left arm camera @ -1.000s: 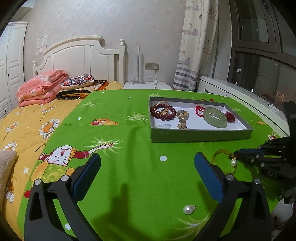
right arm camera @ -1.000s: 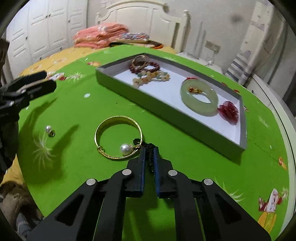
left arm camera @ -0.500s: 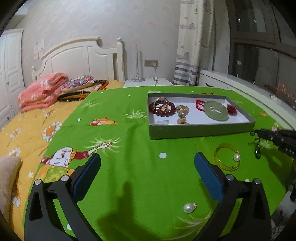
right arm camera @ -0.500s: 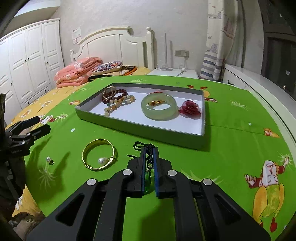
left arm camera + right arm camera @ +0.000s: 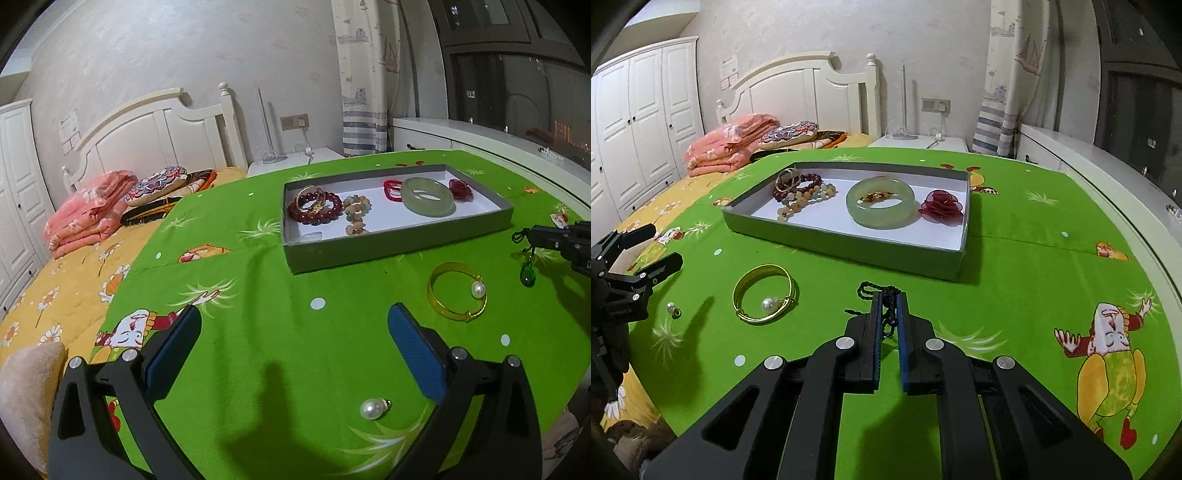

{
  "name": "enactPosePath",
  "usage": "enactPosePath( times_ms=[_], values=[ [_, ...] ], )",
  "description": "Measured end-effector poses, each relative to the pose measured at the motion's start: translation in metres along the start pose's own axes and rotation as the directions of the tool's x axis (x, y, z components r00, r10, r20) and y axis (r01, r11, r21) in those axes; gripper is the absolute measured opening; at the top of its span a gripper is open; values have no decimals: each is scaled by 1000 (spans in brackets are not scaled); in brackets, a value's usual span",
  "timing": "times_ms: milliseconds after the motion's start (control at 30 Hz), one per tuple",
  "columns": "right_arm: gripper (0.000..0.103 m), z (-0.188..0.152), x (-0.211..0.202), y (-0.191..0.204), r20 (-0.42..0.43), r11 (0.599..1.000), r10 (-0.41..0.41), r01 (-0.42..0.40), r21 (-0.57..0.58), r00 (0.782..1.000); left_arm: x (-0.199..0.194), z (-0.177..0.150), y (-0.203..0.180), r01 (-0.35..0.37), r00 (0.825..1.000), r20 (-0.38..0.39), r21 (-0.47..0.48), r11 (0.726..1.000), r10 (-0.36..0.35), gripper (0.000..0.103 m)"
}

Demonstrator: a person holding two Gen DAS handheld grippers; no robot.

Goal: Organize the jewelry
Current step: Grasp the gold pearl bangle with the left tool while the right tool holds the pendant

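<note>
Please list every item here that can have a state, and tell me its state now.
left gripper: open, empty.
right gripper: shut on pendant cord.
green pendant: hanging from the cord, off the cloth.
gold bangle: lying on the cloth, outside the tray.
pearl earring: lying on the cloth.
tray: open, partly filled.

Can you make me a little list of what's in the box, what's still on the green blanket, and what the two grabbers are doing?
In the box: jade bangle, dark red bead bracelet, pale bead string, red fabric flower
On the green blanket: gold bangle with pearl, loose pearl
Right hand-held gripper: shut on a black cord with a green pendant dangling
Left hand-held gripper: open, holding nothing
</note>
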State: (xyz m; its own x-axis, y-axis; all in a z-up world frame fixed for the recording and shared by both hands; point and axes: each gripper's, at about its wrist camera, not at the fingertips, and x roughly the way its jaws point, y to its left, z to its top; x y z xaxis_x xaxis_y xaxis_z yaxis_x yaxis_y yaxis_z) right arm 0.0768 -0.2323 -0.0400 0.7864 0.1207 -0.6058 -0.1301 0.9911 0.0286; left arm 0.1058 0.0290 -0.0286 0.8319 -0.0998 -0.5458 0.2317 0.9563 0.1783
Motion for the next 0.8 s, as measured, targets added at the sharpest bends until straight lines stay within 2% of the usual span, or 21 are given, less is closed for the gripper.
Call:
enactPosePath(
  times_ms=[100, 200, 400, 567, 667, 800],
  values=[
    [9, -1, -2, -3, 10, 1000, 6, -7, 14, 1000, -1, 1, -3, 26, 1000, -10, -14, 1000, -26, 98],
    [9, -1, -3, -4, 15, 1000, 15, -15, 23, 1000, -2, 4, -11, 93, 995, -26, -62, 994, -95, 98],
    [9, -1, -3, -3, 18, 999, 22, -22, 25, 1000, -4, 14, -46, 145, 989, -28, -32, 989, -146, 98],
    [9, -1, -3, -3, 18, 999, 22, -23, 25, 1000, 7, 24, -66, 214, 972, -79, -108, 971, -223, 98],
    [9, -1, -3, -3, 19, 999, 25, -25, 26, 1000, 16, 27, -79, 224, 967, -100, -118, 967, -236, 98],
    [9, -1, -4, -3, 23, 999, 34, -34, 28, 999, 26, 34, -95, 204, 968, -129, -86, 975, -214, 97]
  ],
)
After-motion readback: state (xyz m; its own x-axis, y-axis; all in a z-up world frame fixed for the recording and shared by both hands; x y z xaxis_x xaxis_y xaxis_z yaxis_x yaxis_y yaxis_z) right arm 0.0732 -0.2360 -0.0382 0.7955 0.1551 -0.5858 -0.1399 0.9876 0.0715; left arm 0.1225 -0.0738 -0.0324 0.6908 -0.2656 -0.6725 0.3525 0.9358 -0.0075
